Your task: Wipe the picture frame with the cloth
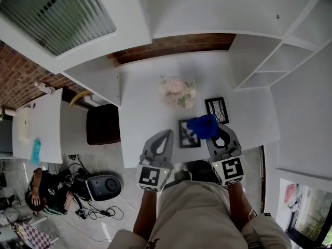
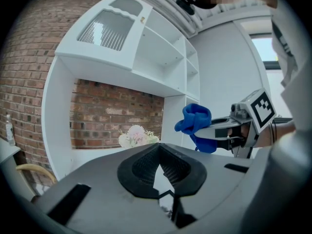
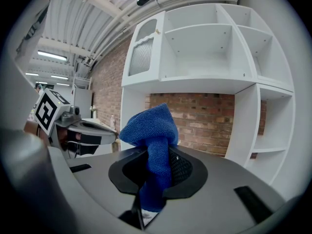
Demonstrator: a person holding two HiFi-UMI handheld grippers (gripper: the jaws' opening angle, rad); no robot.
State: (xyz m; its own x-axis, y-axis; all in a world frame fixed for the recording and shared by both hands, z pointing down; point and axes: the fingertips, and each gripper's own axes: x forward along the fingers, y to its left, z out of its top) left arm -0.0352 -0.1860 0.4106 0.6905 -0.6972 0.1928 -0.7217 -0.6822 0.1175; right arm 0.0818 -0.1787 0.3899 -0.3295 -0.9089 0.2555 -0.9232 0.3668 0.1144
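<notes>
My right gripper (image 1: pixel 215 135) is clenched on the blue cloth (image 1: pixel 203 125), just over the right edge of the nearer picture frame (image 1: pixel 185 137), which lies flat on the table (image 1: pixel 145 102) between my 2 grippers, with my left gripper (image 1: pixel 166 137) closed and empty on the frame's left.

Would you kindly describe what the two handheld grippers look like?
The left gripper and right gripper are matching grey plastic shells tapering to two curved jaws, lined with black ribbed pads. Each carries a white cube printed with black square markers at its rear. No cables show. The person wears beige clothing.
</notes>
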